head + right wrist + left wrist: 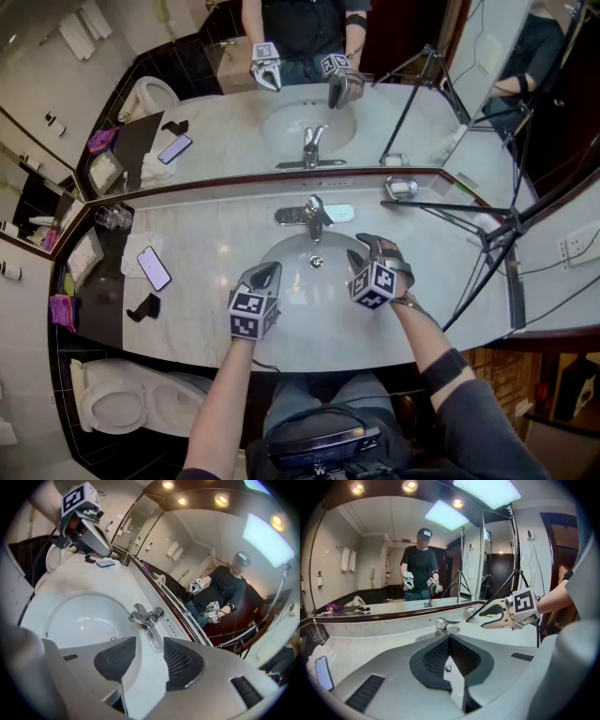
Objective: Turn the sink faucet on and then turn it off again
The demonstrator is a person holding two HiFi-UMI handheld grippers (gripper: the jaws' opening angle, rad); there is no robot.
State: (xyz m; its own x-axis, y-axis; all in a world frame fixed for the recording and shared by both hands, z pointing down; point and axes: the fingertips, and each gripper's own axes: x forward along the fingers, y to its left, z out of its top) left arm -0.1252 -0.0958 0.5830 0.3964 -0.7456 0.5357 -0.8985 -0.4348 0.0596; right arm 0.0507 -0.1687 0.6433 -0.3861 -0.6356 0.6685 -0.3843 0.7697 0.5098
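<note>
A smartphone (155, 268) is lying flat on the pale marble surface (216, 239), with a small black object (143, 307) lying near it. Glass tumblers (112, 217) are standing by the mirror (216, 141). A soap dish (401, 187) is sitting at the back right, a black tripod (511, 225) is reaching over that end, and a toilet (117, 401) is standing below left.

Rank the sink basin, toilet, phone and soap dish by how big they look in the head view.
1. sink basin
2. toilet, though it sits lower, farther from the camera
3. phone and soap dish look about alike, so I won't rank them.
</note>
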